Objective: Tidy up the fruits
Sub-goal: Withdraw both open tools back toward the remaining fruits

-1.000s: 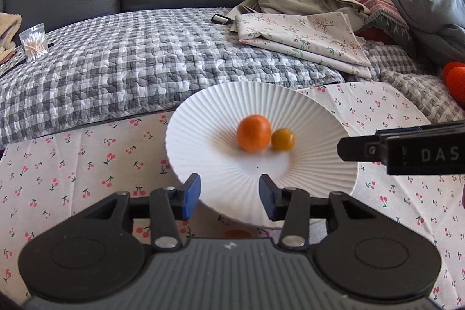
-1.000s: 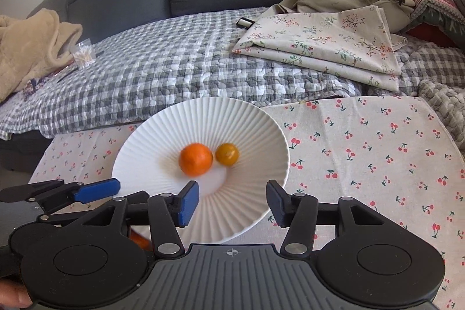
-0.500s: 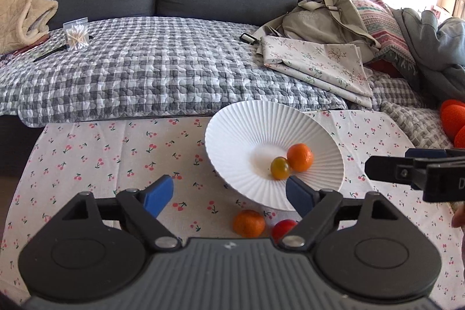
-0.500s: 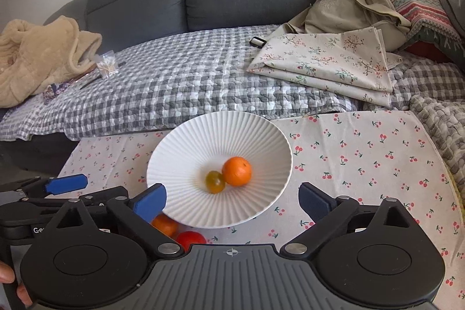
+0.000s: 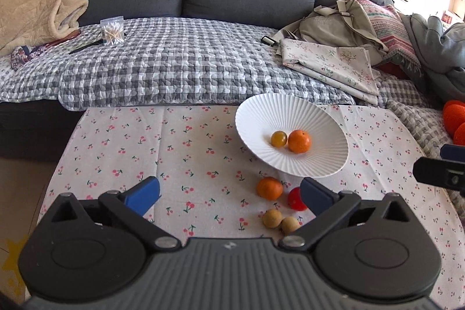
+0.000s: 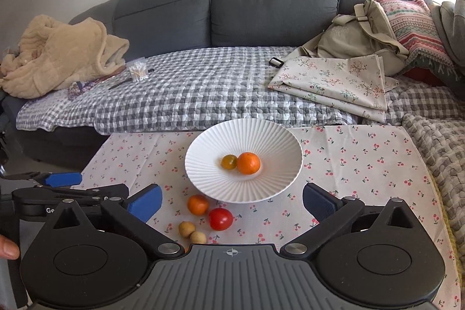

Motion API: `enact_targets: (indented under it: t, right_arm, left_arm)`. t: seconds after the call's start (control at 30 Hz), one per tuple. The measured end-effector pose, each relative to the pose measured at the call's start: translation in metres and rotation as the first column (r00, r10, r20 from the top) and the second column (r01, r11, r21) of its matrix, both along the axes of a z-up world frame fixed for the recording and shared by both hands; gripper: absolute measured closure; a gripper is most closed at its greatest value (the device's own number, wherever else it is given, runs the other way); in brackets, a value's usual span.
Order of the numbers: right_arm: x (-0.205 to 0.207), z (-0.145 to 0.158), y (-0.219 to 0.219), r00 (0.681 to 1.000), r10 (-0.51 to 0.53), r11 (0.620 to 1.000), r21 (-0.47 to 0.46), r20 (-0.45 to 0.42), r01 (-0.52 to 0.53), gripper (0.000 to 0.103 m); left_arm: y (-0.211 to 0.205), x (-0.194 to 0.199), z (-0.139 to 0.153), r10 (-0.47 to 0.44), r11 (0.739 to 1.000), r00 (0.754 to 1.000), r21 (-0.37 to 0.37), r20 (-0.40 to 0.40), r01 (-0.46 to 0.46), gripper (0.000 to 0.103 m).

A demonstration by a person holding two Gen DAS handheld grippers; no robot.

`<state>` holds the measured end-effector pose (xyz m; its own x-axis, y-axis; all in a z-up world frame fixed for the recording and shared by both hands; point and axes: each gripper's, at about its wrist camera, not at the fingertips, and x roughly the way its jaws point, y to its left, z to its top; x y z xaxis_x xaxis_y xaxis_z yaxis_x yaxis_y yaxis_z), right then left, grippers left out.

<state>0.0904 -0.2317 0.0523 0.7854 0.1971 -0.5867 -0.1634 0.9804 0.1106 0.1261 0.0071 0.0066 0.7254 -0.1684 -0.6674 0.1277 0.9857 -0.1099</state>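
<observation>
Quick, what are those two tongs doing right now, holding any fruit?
Left tongs: open wide, holding nothing.
Right tongs: open wide, holding nothing.

Grey sofa (image 6: 261, 5) (checked quilt (image 6: 180, 92)) — possibly window-lit.

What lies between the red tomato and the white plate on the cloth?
Right wrist view: only bare cherry-print cloth between the red tomato and the white plate. A small orange sits just left of that gap, beside the tomato.
</observation>
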Motion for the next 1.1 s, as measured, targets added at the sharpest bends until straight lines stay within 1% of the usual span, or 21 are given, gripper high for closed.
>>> enact_targets:
  t: [0.17, 0.33, 0.43, 0.53, 0.7, 0.83, 0.9, 0.97, 1.03, 1.1]
  right_arm:
    - [-0.014, -0.007, -0.004, 0.997, 0.009, 1.000, 0.016, -0.075, -0.008, 0.000]
    - [-0.026, -0.015, -0.008, 0.993, 0.029, 0.999, 0.034, -0.114, -0.025, 0.000]
    - [-0.035, -0.017, -0.010, 0.990, 0.052, 0.998, 0.050, -0.130, -0.045, 0.000]
    - [-0.038, -0.021, -0.009, 0.988, 0.077, 0.997, 0.034, -0.132, -0.073, 0.000]
    - [-0.035, -0.033, -0.020, 0.986, 0.057, 0.998, 0.021, -0.156, -0.055, 0.000]
    - [-0.032, -0.041, -0.026, 0.984, 0.043, 0.999, 0.012, -0.172, -0.042, 0.000]
    - [-0.031, -0.047, -0.026, 0.982, 0.048, 0.999, 0.016, -0.183, -0.046, 0.001]
    - [-0.029, -0.052, -0.024, 0.978, 0.060, 0.998, 0.010, -0.201, -0.059, 0.001]
    - [-0.028, -0.056, -0.022, 0.976, 0.067, 0.997, -0.012, -0.207, -0.070, 0.001]
    - [-0.027, -0.057, -0.023, 0.976, 0.067, 0.997, -0.009, -0.209, -0.071, 0.001]
  left_arm:
    - [0.002, -0.016, -0.006, -0.014, 0.999, 0.999, -0.031, -0.045, 0.012, 0.001]
    - [-0.003, -0.027, -0.018, -0.043, 0.998, 0.995, -0.040, -0.093, 0.039, 0.001]
    - [-0.007, -0.036, -0.023, -0.047, 0.999, 0.994, -0.022, -0.104, 0.045, 0.001]
    - [-0.011, -0.043, -0.030, -0.053, 0.999, 0.992, -0.004, -0.114, 0.053, 0.001]
    - [-0.020, -0.050, -0.041, -0.067, 0.997, 0.991, 0.036, -0.113, 0.071, 0.001]
    - [-0.034, -0.052, -0.055, -0.126, 0.988, 0.984, 0.071, -0.124, 0.136, 0.002]
    - [-0.041, -0.053, -0.064, -0.149, 0.983, 0.980, 0.085, -0.131, 0.160, 0.005]
    - [-0.045, -0.053, -0.071, -0.165, 0.980, 0.976, 0.087, -0.139, 0.178, 0.005]
    - [-0.049, -0.053, -0.078, -0.181, 0.977, 0.973, 0.086, -0.143, 0.194, 0.009]
    - [-0.053, -0.054, -0.083, -0.200, 0.973, 0.970, 0.087, -0.137, 0.213, 0.011]
